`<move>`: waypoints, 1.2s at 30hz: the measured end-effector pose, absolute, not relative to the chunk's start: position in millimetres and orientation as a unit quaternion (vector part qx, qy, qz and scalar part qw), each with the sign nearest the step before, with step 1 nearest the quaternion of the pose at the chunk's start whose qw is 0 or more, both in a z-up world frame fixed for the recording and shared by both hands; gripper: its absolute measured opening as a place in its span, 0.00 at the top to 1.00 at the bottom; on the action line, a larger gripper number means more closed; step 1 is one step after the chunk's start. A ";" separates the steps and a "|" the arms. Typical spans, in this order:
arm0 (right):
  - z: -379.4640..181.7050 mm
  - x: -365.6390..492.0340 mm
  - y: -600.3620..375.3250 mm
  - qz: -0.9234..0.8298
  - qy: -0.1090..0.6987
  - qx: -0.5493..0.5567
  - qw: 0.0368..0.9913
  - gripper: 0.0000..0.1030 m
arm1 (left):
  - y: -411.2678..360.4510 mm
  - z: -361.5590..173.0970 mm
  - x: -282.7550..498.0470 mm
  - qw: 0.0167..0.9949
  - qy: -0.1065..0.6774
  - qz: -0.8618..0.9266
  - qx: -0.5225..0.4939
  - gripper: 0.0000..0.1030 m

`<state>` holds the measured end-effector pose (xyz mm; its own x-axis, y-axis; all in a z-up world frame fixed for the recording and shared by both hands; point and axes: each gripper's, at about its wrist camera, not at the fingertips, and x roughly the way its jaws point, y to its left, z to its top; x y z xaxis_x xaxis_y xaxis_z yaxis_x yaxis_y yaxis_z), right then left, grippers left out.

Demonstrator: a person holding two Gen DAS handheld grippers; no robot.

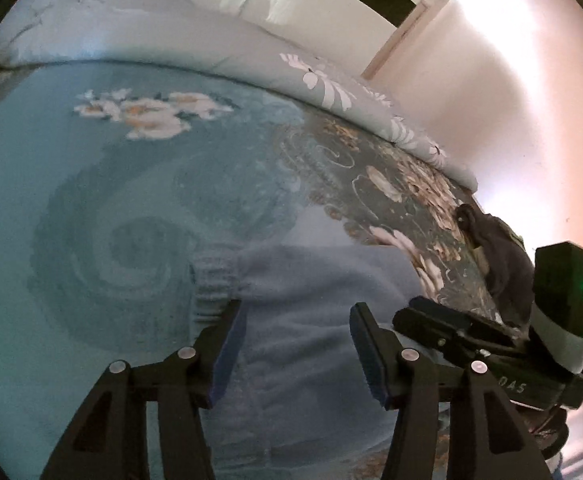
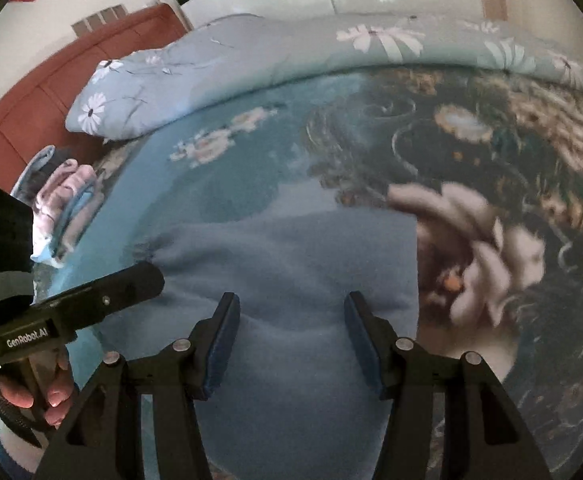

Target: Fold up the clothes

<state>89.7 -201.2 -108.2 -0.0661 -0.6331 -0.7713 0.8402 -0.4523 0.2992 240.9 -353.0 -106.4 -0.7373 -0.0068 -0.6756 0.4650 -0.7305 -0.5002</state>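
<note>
A light blue fleece garment (image 1: 311, 320) lies flat on the bed; its ribbed cuff or hem (image 1: 211, 280) points left. It also shows in the right wrist view (image 2: 291, 272). My left gripper (image 1: 295, 312) is open and empty, its jaws spread just above the fleece near the ribbed edge. My right gripper (image 2: 291, 304) is open and empty above the garment's middle. The right gripper's body (image 1: 491, 344) shows at the right of the left wrist view. The left gripper's body (image 2: 71, 312) and the hand holding it show at the left of the right wrist view.
The bed has a blue floral bedspread (image 1: 111, 184). A rolled light blue duvet (image 2: 251, 64) lies along the far side. Folded pink and blue clothes (image 2: 63, 208) sit at the left by the red headboard (image 2: 51, 76). A dark garment (image 1: 499, 248) lies at the bed's right edge.
</note>
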 end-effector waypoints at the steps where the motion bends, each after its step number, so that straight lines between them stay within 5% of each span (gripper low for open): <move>1: -107.5 90.1 -201.0 -0.722 0.116 0.451 0.512 0.45 | -352.3 -104.5 240.6 0.136 0.340 -0.867 0.337 0.44; 6: -92.4 94.4 -187.3 -0.731 0.100 0.440 0.513 0.45 | -350.6 -81.0 265.4 0.137 0.347 -0.877 0.302 0.44; 11: -83.3 84.9 -147.6 -0.744 0.047 0.438 0.503 0.41 | -359.3 -88.6 297.9 0.188 0.368 -0.865 0.286 0.31; 20: -135.7 44.1 -102.8 -0.675 -0.146 0.539 0.482 0.41 | -373.3 -142.4 302.3 0.115 0.501 -0.803 0.302 0.31; 32: -140.6 40.3 -148.9 -0.623 -0.149 0.555 0.530 0.35 | -388.5 -156.3 283.1 0.046 0.563 -0.772 0.291 0.32; 36: -141.8 38.0 -143.2 -0.617 -0.159 0.557 0.533 0.41 | -387.5 -156.9 289.6 0.043 0.566 -0.776 0.275 0.35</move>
